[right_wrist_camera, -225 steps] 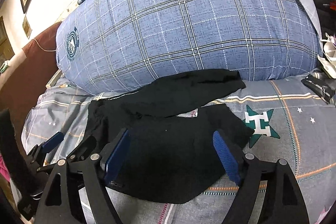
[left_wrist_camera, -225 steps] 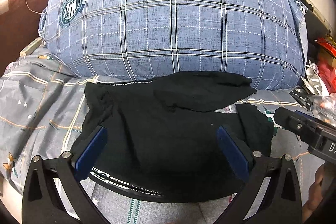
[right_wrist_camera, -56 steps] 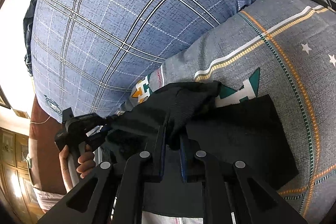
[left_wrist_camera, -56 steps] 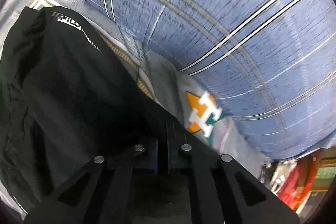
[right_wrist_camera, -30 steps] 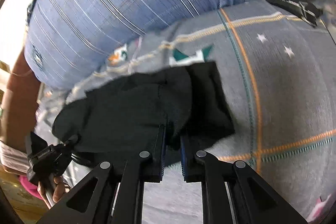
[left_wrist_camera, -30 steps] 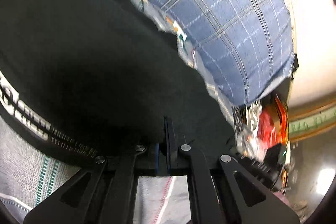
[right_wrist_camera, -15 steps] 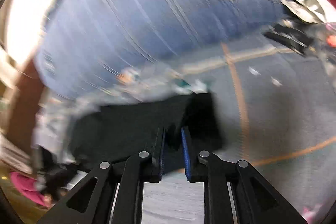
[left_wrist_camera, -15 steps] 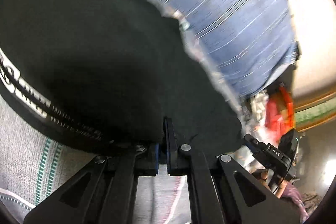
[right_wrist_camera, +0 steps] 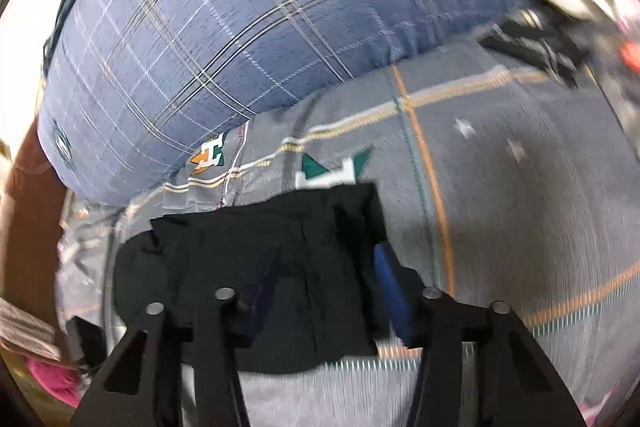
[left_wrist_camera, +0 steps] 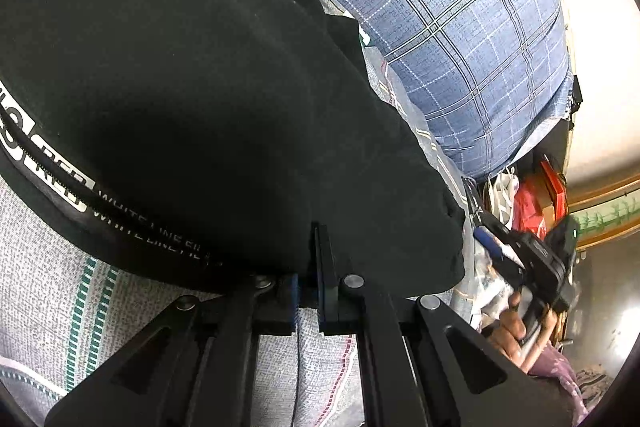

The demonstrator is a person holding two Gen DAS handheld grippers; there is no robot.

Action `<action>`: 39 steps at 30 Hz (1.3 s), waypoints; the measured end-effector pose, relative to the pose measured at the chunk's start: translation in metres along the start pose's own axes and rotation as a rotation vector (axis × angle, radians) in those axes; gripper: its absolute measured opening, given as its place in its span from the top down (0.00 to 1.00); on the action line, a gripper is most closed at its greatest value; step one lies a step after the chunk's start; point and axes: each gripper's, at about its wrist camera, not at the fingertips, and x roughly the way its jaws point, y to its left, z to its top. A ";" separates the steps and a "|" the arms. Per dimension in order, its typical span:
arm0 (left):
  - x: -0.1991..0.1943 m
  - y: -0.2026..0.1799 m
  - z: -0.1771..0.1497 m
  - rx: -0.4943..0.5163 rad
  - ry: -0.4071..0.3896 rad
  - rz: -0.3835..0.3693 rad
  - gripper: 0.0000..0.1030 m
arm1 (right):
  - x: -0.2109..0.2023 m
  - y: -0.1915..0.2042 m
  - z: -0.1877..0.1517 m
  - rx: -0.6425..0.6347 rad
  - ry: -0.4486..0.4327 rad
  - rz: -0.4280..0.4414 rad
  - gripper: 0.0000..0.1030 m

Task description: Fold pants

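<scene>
The black pants (left_wrist_camera: pixel 192 107) lie folded on the grey bedsheet (left_wrist_camera: pixel 48 299), their waistband with white lettering (left_wrist_camera: pixel 120 211) toward me. My left gripper (left_wrist_camera: pixel 307 291) is shut on the near edge of the pants. In the right wrist view the pants (right_wrist_camera: pixel 272 267) lie flat as a folded dark patch. My right gripper (right_wrist_camera: pixel 324 287) is open above them, blue pads spread, holding nothing. The right gripper also shows in the left wrist view (left_wrist_camera: pixel 532 267), held in a hand at the right.
A large blue plaid pillow (right_wrist_camera: pixel 248 27) lies behind the pants and also shows in the left wrist view (left_wrist_camera: pixel 460 27). Bags and red items (left_wrist_camera: pixel 532 199) clutter the bed's right side. A black object (right_wrist_camera: pixel 532 47) lies on the sheet at far right.
My right gripper has opened and let go of the pants, which now lie flat. My left gripper stays shut on the pants' edge.
</scene>
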 end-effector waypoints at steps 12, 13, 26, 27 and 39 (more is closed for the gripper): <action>-0.023 -0.022 -0.004 0.106 -0.095 -0.020 0.97 | 0.002 0.013 0.015 -0.039 -0.056 -0.057 0.96; -0.022 -0.025 -0.004 0.117 -0.099 -0.025 0.97 | 0.000 0.014 0.017 -0.039 -0.071 -0.059 0.96; -0.014 -0.024 -0.010 0.168 -0.059 0.068 0.78 | -0.008 0.014 0.017 0.015 -0.108 -0.105 0.73; -0.020 -0.028 -0.011 0.194 -0.074 0.076 0.78 | -0.016 0.021 0.014 0.009 -0.135 -0.073 0.73; -0.112 -0.005 0.027 0.134 -0.274 0.078 0.46 | -0.037 0.132 -0.042 -0.120 -0.224 0.192 0.29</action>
